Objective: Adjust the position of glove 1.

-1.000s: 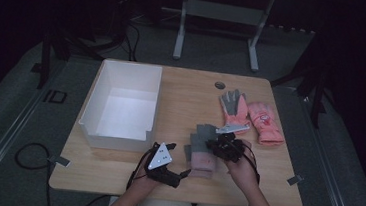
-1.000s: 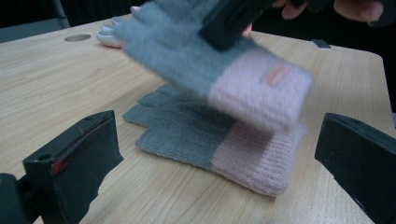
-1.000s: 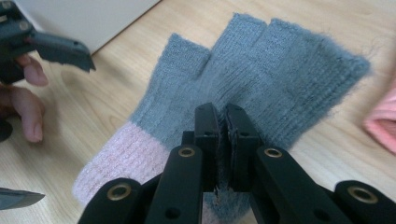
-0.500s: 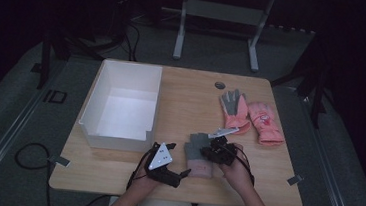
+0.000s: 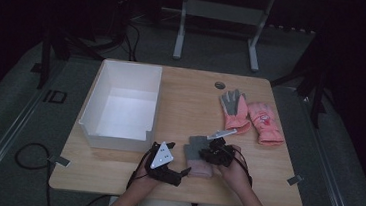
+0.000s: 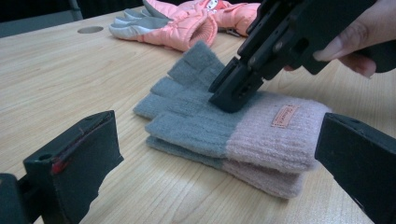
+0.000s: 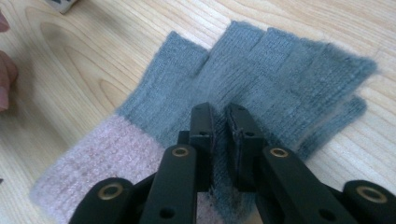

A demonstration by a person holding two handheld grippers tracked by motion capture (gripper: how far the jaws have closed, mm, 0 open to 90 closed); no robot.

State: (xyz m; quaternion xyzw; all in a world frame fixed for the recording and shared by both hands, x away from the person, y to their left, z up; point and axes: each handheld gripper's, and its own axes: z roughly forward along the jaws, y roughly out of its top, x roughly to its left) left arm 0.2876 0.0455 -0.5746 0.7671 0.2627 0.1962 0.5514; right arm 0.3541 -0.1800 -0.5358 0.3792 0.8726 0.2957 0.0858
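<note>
Resting at the lower middle of the high view, a stack of grey fingerless gloves (image 5: 198, 154) with pink cuffs lies flat on the wooden bench (image 5: 186, 103). The right tool (image 5: 213, 153) comes in from the lower right of that frame, and its jaws are nearly together, pinching the grey knit of the top glove close to where grey meets pink. In the right gripper view the two black jaws stand almost closed on the gloves (image 7: 243, 98), with a thin fold of fabric between them. The left tool (image 5: 177, 174) sits at the lower left of the gloves, jaws spread wide apart and holding nothing; in the left gripper view its jaws frame the gloves (image 6: 219, 126) from either side without touching them, and the right tool (image 6: 236, 93) presses down on them from the upper right.

A white open box (image 5: 120, 105) stands at the left of the bench, with nothing visible inside it. Two pink winter gloves (image 5: 250, 116) lie side by side at the upper right of the bench, well apart from the box.
</note>
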